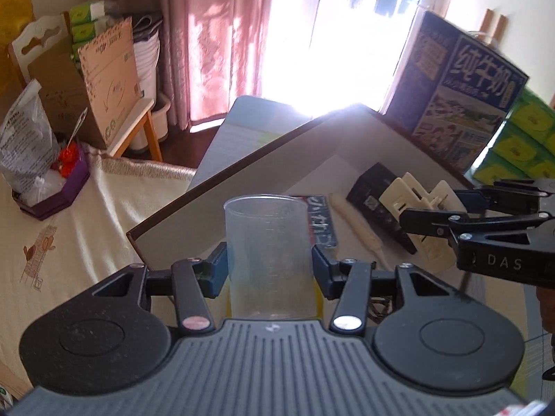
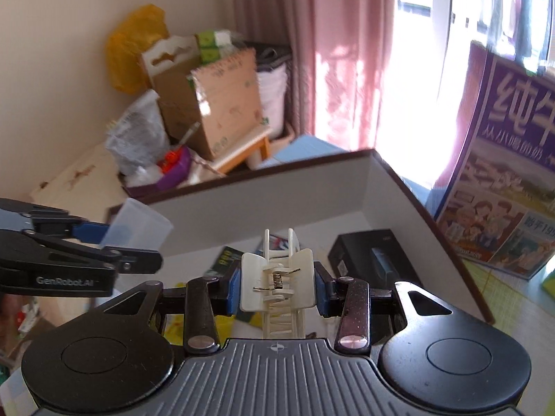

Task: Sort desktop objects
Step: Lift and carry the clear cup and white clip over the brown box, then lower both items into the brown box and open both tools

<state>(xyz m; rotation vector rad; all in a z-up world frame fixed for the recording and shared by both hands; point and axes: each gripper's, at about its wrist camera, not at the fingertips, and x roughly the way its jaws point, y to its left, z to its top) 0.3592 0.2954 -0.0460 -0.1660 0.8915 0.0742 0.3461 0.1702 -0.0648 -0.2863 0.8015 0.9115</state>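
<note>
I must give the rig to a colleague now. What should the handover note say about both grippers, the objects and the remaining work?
Left gripper: shut on the clear measuring cup, held upright above the near edge of the open box.
Right gripper: shut on the cream hair claw clip, also above the box.
Already lying in the box: a black case, a cream stick-like item, some printed packets.
Left to do: probably set down the cup and the clip; neither is released yet.

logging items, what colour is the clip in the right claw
Cream-white hair clip, clearest in the right wrist view.
</note>
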